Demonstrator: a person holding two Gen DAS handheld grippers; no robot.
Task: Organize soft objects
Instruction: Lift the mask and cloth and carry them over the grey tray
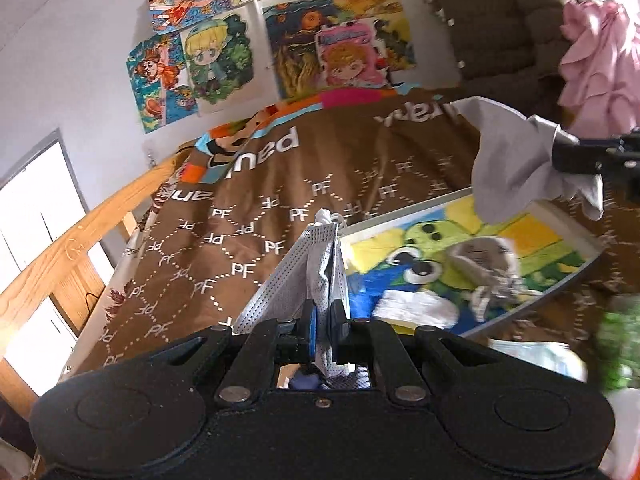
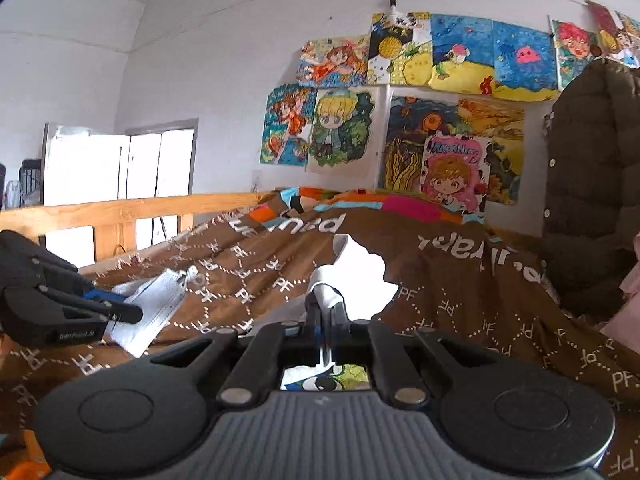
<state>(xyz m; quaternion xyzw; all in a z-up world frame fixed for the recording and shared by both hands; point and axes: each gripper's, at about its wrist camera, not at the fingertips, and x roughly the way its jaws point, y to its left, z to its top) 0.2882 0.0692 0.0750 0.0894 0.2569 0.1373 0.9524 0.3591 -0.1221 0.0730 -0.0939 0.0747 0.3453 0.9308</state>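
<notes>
Our left gripper pinched a pleated, dimpled face mask upright above the brown quilt. Our right gripper clamped a smooth, crumpled white cloth, hanging over the painted board.

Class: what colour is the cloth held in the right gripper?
Light grey cloth, clearest in the left wrist view.

Perforated white fabric mask, soft grey cloth, matt brown blanket, varnished wood rail.
</notes>
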